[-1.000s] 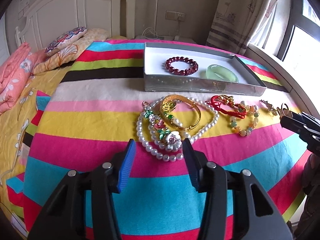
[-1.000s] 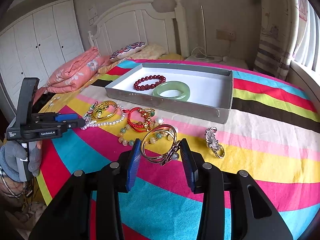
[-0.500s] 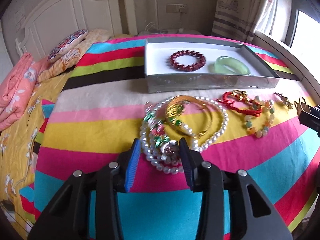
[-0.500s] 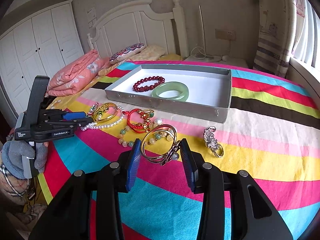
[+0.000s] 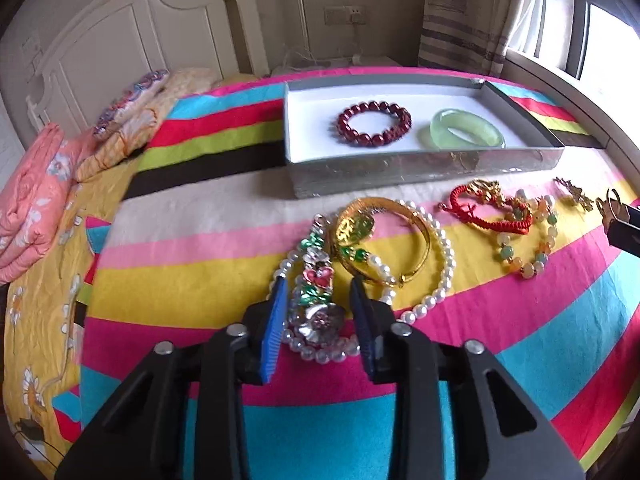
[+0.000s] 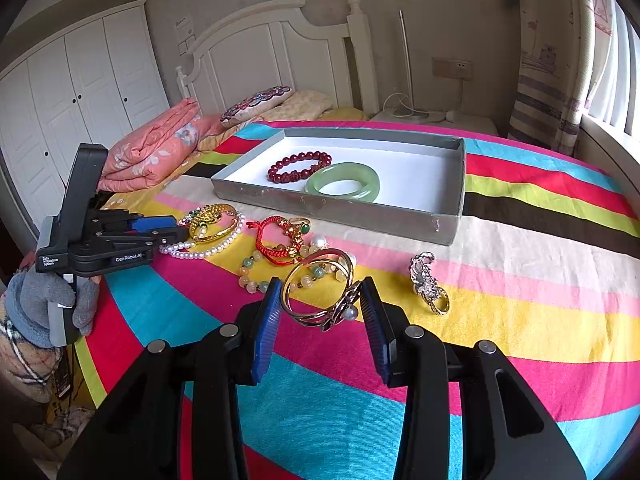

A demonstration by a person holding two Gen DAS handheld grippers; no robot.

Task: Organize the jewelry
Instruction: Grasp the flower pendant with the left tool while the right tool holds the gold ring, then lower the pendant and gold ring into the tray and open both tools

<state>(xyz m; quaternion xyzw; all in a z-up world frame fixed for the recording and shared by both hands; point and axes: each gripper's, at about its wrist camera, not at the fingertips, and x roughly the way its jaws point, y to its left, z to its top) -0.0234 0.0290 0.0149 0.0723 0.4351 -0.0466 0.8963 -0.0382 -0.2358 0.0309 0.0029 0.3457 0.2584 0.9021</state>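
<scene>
From the left wrist, our left gripper is low over the striped cloth. Its blue pads stand apart on either side of the flower bracelet, close to it, though we cannot tell whether they touch it. A pearl strand curls around the bracelet and runs ahead to the right, with a gold bangle lying on it just ahead of the tips. Further right lie a red cord and a bead bracelet. Straight ahead, beyond them, sits the tray, holding a dark red bracelet and a jade bangle side by side.

From the right wrist, our right gripper is clamped on a wire bangle, which is tilted up between the pads above the cloth. A silver brooch lies just right of the tips. The tray is ahead. Far left, the left gripper reaches in at the pearl strand.
</scene>
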